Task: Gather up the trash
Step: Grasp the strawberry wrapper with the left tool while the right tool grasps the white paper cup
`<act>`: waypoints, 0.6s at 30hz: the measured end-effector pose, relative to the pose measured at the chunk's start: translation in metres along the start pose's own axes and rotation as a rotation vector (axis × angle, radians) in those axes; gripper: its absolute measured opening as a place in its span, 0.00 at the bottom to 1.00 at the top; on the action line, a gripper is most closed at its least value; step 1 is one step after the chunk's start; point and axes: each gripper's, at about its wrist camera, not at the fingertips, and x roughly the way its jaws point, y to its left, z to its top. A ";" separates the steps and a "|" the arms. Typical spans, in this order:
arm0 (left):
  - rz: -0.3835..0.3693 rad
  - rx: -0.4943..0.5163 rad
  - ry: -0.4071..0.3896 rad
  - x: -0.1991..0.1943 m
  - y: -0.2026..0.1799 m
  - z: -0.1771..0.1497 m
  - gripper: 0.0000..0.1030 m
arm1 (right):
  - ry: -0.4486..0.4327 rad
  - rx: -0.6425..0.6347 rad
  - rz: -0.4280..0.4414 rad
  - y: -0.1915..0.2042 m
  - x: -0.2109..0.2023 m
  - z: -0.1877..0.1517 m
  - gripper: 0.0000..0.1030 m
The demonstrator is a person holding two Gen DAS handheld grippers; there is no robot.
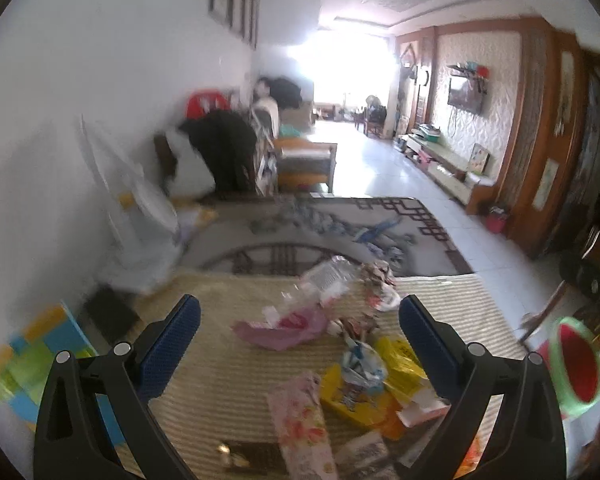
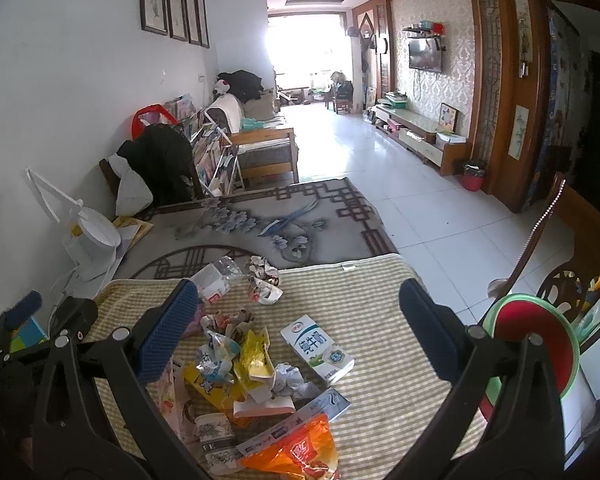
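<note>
Trash lies scattered on a striped woven mat (image 2: 380, 360) over the table. In the right wrist view I see a white milk carton (image 2: 318, 348), yellow wrappers (image 2: 252, 360), an orange bag (image 2: 296, 456), a crushed clear bottle (image 2: 216, 276) and crumpled paper (image 2: 264, 280). My right gripper (image 2: 300, 312) is open above the pile. In the left wrist view, a pink wrapper (image 1: 280, 328), a yellow wrapper (image 1: 396, 356) and a floral packet (image 1: 300, 420) lie between the fingers of my open left gripper (image 1: 300, 320). A red bin with a green rim (image 2: 536, 352) stands at the right; it also shows in the left wrist view (image 1: 576, 368).
A white desk lamp (image 2: 88, 236) stands at the table's left by the wall. My left gripper's body (image 2: 28, 344) shows at the left of the right wrist view. A patterned rug (image 2: 280, 220), a sofa (image 2: 260, 140) and tiled floor lie beyond. A wooden chair (image 2: 556, 280) stands right.
</note>
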 end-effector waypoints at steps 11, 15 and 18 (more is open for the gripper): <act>0.139 -0.062 0.210 0.046 0.092 -0.055 0.92 | 0.505 -0.089 0.427 0.065 0.082 -0.105 0.96; 0.071 -0.088 0.303 0.057 0.109 -0.075 0.92 | 0.641 -0.084 0.427 0.075 0.107 -0.135 0.72; 0.003 -0.122 0.353 0.064 0.120 -0.093 0.88 | 0.681 -0.104 0.385 0.077 0.116 -0.147 0.60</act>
